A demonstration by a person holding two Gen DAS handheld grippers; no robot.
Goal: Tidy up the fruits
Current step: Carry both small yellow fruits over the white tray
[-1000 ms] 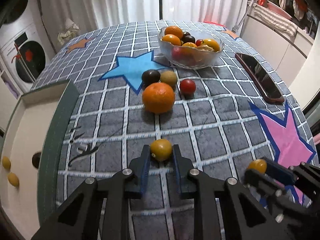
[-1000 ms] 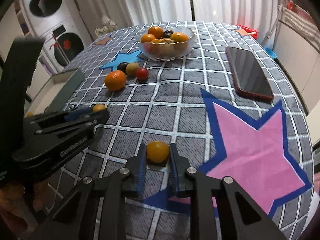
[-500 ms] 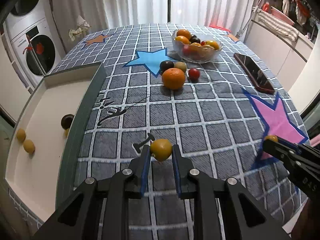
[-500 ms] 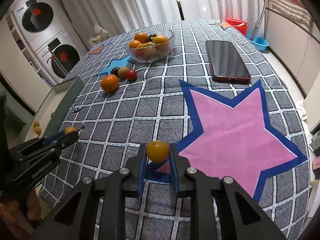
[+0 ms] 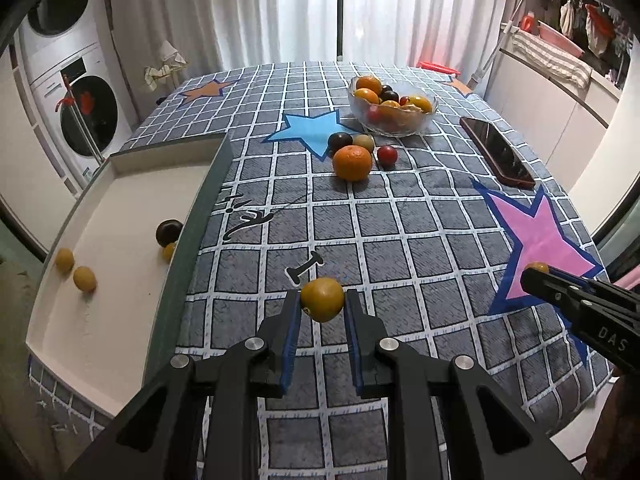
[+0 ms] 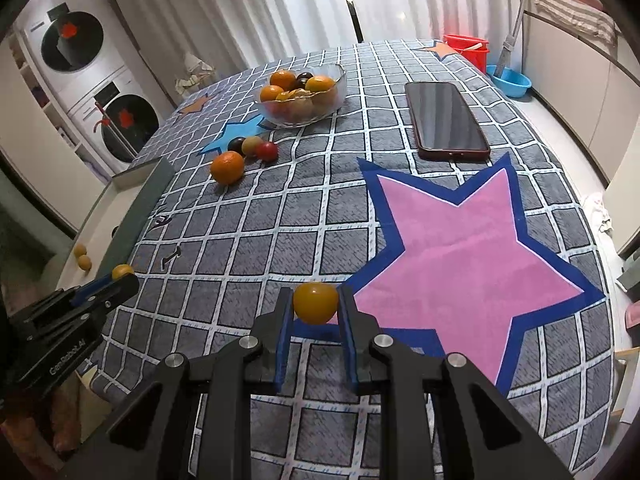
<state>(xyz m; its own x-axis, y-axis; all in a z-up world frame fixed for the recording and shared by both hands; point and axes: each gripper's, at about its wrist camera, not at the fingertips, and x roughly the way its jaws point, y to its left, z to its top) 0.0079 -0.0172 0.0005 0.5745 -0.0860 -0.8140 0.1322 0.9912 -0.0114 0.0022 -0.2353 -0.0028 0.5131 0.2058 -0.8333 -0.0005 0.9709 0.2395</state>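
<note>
My left gripper (image 5: 322,305) is shut on a small yellow fruit (image 5: 322,304), held above the tablecloth to the right of the white tray (image 5: 132,168). My right gripper (image 6: 315,306) is shut on a small orange-yellow fruit (image 6: 315,303) above the edge of the pink star. The tray holds a dark plum (image 5: 168,231) and three small yellow fruits (image 5: 84,278). A glass bowl (image 5: 392,108) of mixed fruit stands at the far side. In front of it lie an orange (image 5: 352,163), a dark plum (image 5: 340,142), a greenish fruit (image 5: 364,142) and a red fruit (image 5: 387,155).
A phone (image 5: 496,151) in a red case lies at the right of the table. The table's near edge is just below both grippers. Washing machines (image 5: 76,92) stand at the left, a red bucket (image 6: 468,50) and blue basin on the floor beyond the table.
Both grippers have lifted and pulled back toward the near edge with their fruits. The left gripper has shifted left, bringing more of the tray into view.
</note>
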